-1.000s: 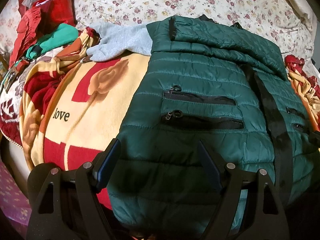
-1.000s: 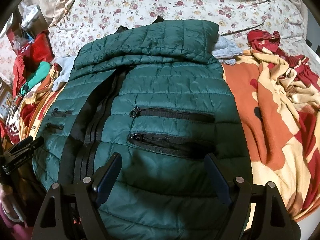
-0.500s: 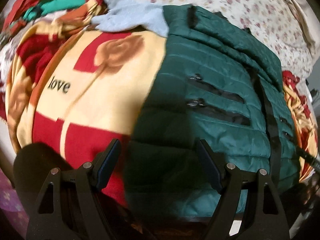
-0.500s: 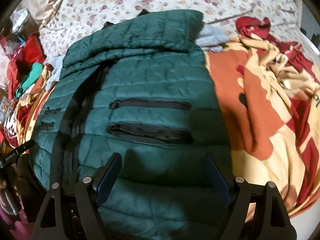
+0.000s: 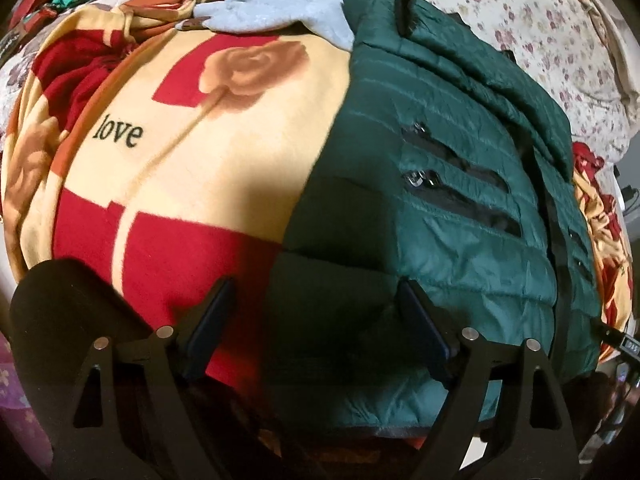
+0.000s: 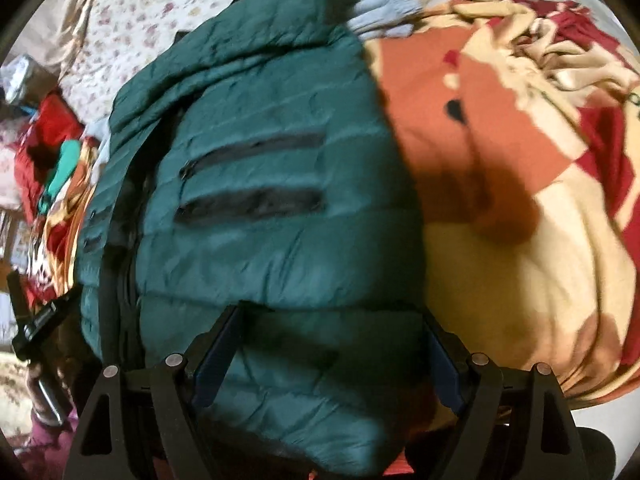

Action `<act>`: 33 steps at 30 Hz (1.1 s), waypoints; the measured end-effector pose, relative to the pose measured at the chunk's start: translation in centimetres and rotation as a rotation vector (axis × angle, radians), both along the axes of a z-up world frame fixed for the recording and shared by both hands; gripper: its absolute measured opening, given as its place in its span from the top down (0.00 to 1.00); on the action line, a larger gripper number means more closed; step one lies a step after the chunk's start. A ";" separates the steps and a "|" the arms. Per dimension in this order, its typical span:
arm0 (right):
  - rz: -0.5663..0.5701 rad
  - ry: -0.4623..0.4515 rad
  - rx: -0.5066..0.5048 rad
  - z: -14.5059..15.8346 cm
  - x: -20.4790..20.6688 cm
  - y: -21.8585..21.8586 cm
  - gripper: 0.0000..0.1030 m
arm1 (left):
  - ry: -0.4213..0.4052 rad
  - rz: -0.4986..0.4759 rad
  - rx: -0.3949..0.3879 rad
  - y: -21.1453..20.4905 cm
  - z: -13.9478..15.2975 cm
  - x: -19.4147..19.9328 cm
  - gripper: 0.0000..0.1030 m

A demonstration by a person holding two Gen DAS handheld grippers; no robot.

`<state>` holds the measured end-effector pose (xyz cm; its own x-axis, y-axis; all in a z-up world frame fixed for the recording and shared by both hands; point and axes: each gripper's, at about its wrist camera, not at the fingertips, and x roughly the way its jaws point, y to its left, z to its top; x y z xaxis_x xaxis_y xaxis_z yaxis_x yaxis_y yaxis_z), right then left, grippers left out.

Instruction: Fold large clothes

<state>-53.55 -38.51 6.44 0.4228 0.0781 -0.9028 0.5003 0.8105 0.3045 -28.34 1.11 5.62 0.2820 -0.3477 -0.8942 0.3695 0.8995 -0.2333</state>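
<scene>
Your green puffer jacket lies flat on the rose blanket, hem at the blanket's near edge, collar toward the floral sheet. Your left gripper is spread wide over the jacket's left hem corner, holding nothing. Your right gripper is just as wide, hanging over the right hem corner. A grey garment peeks out by the collar.

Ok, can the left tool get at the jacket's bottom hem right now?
Probably yes. The left tool is open, and the green jacket has its hem corner lying between the fingers on the blanket, nothing covering it.
</scene>
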 end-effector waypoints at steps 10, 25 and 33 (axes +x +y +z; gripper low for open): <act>0.055 -0.028 0.044 -0.5 -0.1 0.5 0.15 | -0.010 0.007 -0.009 0.5 0.1 0.3 0.18; 0.120 -0.105 0.097 -0.3 0.7 1.3 0.16 | -0.013 -0.035 -0.003 -1.2 -0.3 -1.0 0.18; 0.146 -0.097 0.070 0.8 0.4 1.2 0.48 | -0.021 -0.032 0.010 -1.5 -0.3 -1.1 0.18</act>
